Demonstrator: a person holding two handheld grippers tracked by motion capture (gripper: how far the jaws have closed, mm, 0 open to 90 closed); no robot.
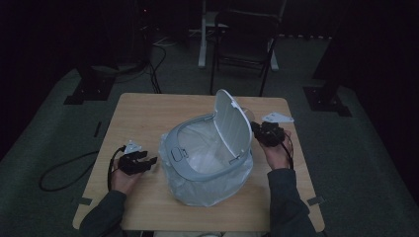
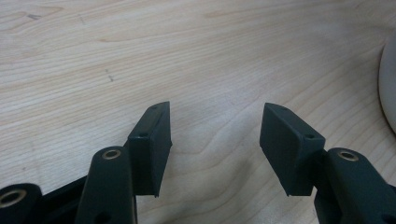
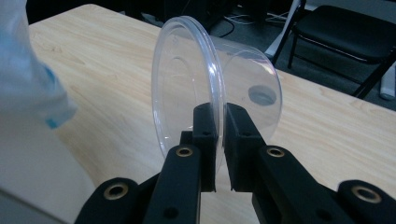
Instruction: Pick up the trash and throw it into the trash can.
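No text, label, brand, number or sign can be read in any of the views.

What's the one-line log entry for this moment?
right gripper: shut on clear lid | left gripper: open | bin: flap up

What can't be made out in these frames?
- Cup: in the right gripper view the closed right gripper covers its lower rim; whether anything is inside, I can't tell.
- Cup in the high view: the raised lid hides nearly all of it.
- Bin bottom: the bag liner and dim light hide it.
- Bin in the left gripper view: cut off by the right edge beyond the open left gripper.
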